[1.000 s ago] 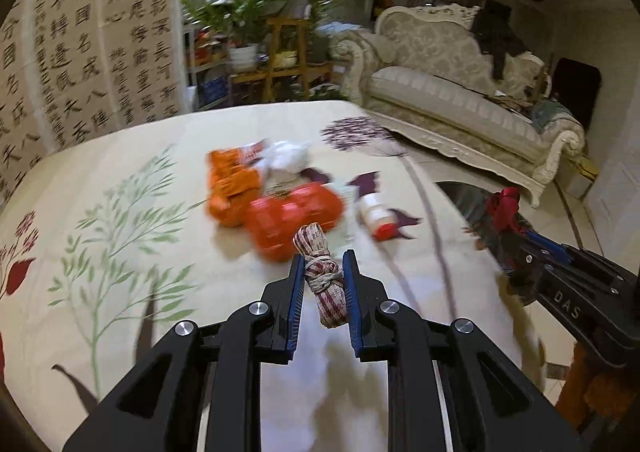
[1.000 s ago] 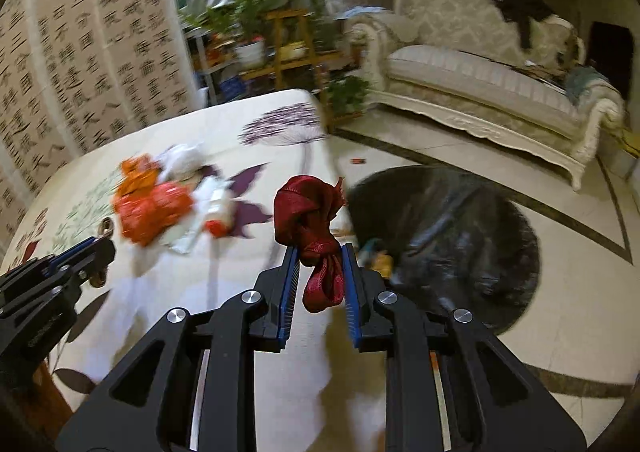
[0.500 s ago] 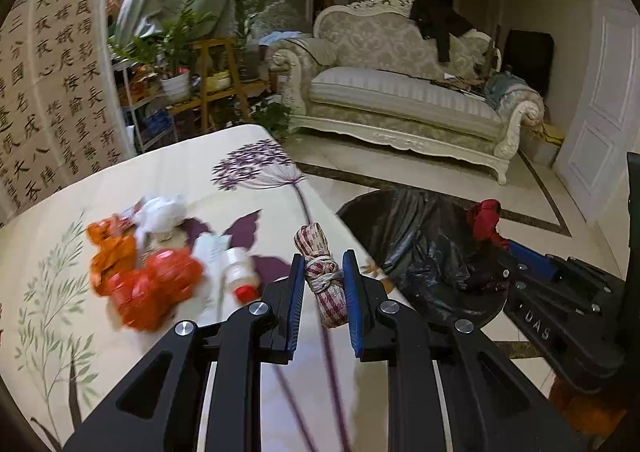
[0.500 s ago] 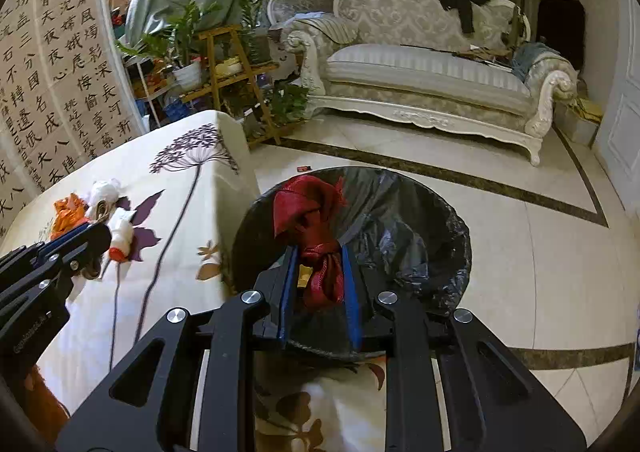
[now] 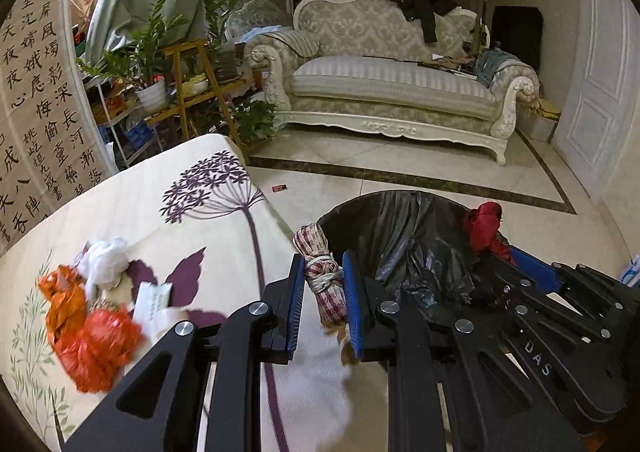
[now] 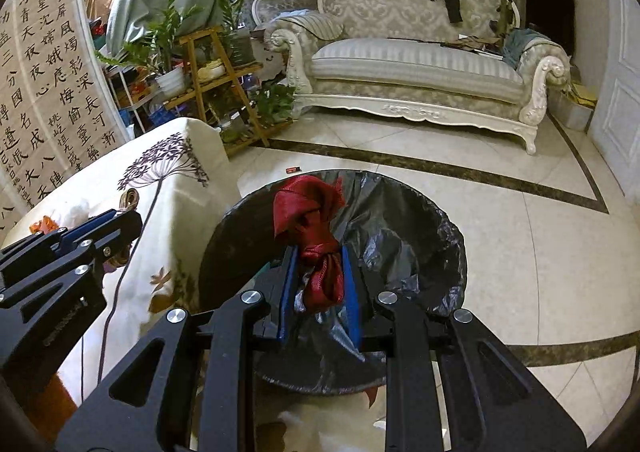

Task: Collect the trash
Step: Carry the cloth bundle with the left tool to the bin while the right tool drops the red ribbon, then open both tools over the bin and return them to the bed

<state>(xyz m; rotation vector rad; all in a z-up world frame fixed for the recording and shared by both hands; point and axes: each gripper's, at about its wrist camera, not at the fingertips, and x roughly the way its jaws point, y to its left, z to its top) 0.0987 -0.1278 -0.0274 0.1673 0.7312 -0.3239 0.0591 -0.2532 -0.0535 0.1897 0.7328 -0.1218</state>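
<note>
Item 1. Left gripper (image 5: 323, 288), lower centre of the left wrist view: jaws closed on a checked red-and-white cloth bundle (image 5: 322, 276) tied round with pale string. The bundle stood upright between the blue pads, its top rising above the fingertips, over the edge of the table (image 5: 200, 211) and just left of the bin's rim.

Item 2. Right gripper (image 6: 318, 272), lower centre of the right wrist view: jaws closed on a knotted dark red ribbon (image 6: 310, 223). The knot sat between the blue pads and the loose folds spread above them. The ribbon hung over the opening of the trash bin (image 6: 400, 236), which filled the middle of that frame.

Item 3. Trash bin, round, lined with a black plastic bag (image 5: 404, 244), standing on the tiled floor (image 6: 520, 232) just beside the table.

Item 4. Table, covered with a cream cloth printed with purple flowers and green leaves, left side of both frames.

Item 5. Remaining trash on the table, lower left of the left wrist view, well left of the left gripper: orange wrappers (image 5: 94, 344), a crumpled white tissue (image 5: 106, 260), a white paper packet (image 5: 150, 302).

Item 6. Background: ornate pale sofa (image 5: 392, 87), potted plants (image 5: 148, 51) on a wooden stand, calligraphy screen (image 5: 36, 111) at far left.
</note>
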